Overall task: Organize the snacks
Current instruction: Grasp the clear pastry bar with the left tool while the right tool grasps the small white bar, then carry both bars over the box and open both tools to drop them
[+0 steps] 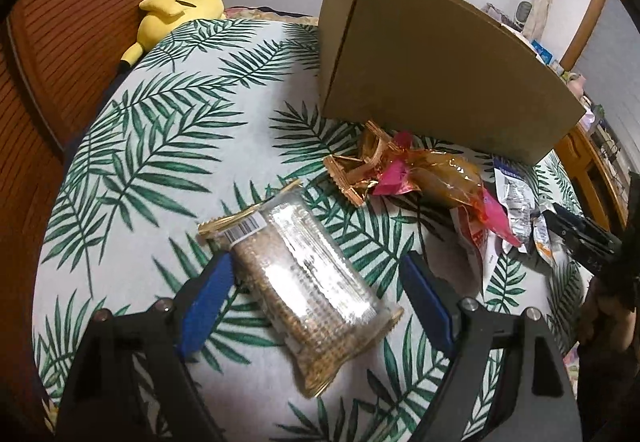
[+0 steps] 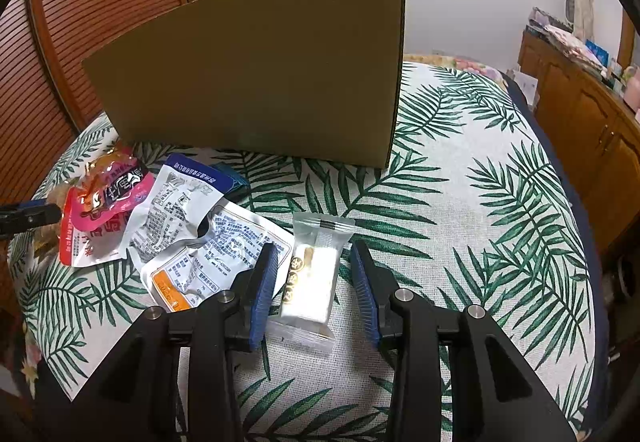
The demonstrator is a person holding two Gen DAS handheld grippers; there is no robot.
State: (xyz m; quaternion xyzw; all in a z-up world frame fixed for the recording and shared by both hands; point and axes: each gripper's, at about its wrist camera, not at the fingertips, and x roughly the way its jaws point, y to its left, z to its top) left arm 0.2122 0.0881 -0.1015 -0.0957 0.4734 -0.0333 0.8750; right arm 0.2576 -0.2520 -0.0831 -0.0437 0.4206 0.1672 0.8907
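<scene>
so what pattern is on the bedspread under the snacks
Green palm-leaf fronds on a white bedspread, clearest in the right wrist view.

Cardboard box (image 2: 256, 73): matt brown paperboard, smooth. Bed cover (image 2: 460, 201): matt woven cloth, leaf print. Cracker pack (image 1: 308, 290): clear glossy plastic film. White snack bar wrapper (image 2: 316, 270): translucent plastic, slight sheen. Gripper pads (image 2: 262, 298): ribbed blue rubber. Cabinet doors (image 2: 592, 145): varnished wood.
</scene>
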